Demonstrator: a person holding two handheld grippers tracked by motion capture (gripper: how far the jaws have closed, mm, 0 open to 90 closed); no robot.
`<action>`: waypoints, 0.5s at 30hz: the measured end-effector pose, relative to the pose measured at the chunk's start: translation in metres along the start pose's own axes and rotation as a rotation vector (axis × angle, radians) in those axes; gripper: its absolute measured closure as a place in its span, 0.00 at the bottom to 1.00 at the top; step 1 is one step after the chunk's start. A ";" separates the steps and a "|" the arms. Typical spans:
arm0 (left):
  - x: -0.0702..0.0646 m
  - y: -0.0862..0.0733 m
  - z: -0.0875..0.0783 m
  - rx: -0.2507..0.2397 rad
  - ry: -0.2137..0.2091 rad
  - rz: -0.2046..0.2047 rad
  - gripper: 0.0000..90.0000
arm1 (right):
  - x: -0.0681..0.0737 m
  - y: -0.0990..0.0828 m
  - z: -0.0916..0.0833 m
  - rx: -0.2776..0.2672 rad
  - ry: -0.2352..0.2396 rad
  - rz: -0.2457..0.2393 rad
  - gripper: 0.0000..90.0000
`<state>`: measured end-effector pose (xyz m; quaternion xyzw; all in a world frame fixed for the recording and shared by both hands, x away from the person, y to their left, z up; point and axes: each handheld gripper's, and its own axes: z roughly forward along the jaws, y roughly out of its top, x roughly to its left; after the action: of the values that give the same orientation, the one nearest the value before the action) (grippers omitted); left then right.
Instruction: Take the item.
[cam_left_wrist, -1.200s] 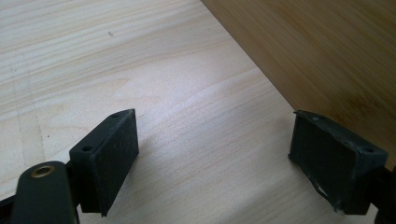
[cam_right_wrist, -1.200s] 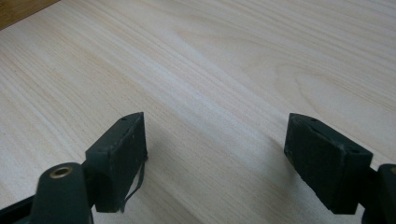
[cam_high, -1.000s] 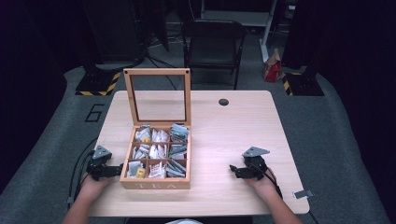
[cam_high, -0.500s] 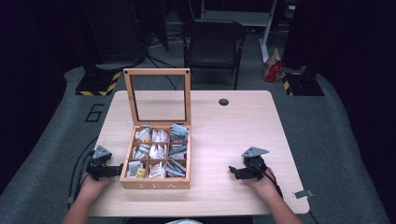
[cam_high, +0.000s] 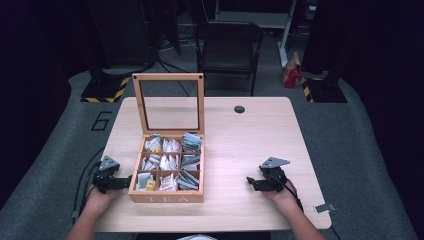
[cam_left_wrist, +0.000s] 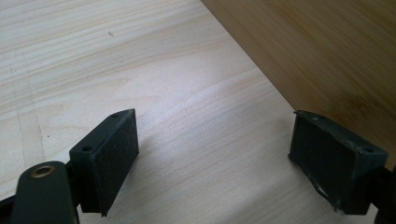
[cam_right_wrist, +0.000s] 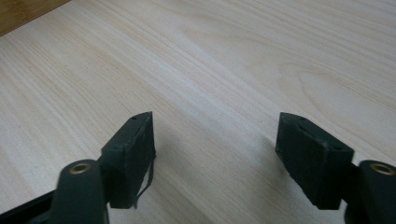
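Dark room around a pale wood table (cam_high: 260, 145), grey floor, black folding chair (cam_high: 227, 47) behind the far edge, yellow-black striped bases (cam_high: 102, 90) on the floor at both back corners. At the near left edge my left hand (cam_high: 97, 200) held my left gripper (cam_high: 124, 182) low over the tabletop, jaws spread wide with nothing between them; in the left gripper view only bare wood grain lay in the gap, and the right-hand pad (cam_left_wrist: 334, 161) sat just beside the brown side wall of the tea box (cam_high: 137, 172). That box stood left of centre near the front edge, "TEA" on its front face, lid (cam_high: 169, 102) propped upright with a clear window, six compartments packed with tea packets (cam_high: 167, 162), mostly white, one yellow in the front left cell, greenish ones in the right column. Small dark round grommet (cam_high: 239, 109) sat toward the back of the table, right of the lid. Well apart to the right, my right gripper (cam_high: 251, 183) rested near the front edge, pointing left toward the box, jaws also wide apart and gripping nothing, plain tabletop between the pads. Small grey clip (cam_high: 322, 207) lay at the table's near right corner.
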<state>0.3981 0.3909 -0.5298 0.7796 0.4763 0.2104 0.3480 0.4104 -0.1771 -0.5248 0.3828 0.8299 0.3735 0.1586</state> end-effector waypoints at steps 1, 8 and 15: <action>0.000 0.000 0.000 0.000 0.000 -0.001 0.17 | -0.001 0.001 -0.001 0.010 -0.007 0.002 0.32; 0.000 0.000 0.000 0.000 0.000 0.000 0.17 | 0.001 0.009 -0.010 -0.022 -0.014 0.018 0.36; 0.000 0.000 0.000 -0.001 0.000 0.000 0.17 | 0.005 0.015 -0.015 -0.024 -0.008 0.014 0.37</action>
<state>0.3981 0.3908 -0.5298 0.7794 0.4762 0.2106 0.3483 0.4061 -0.1743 -0.5038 0.3882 0.8220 0.3832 0.1638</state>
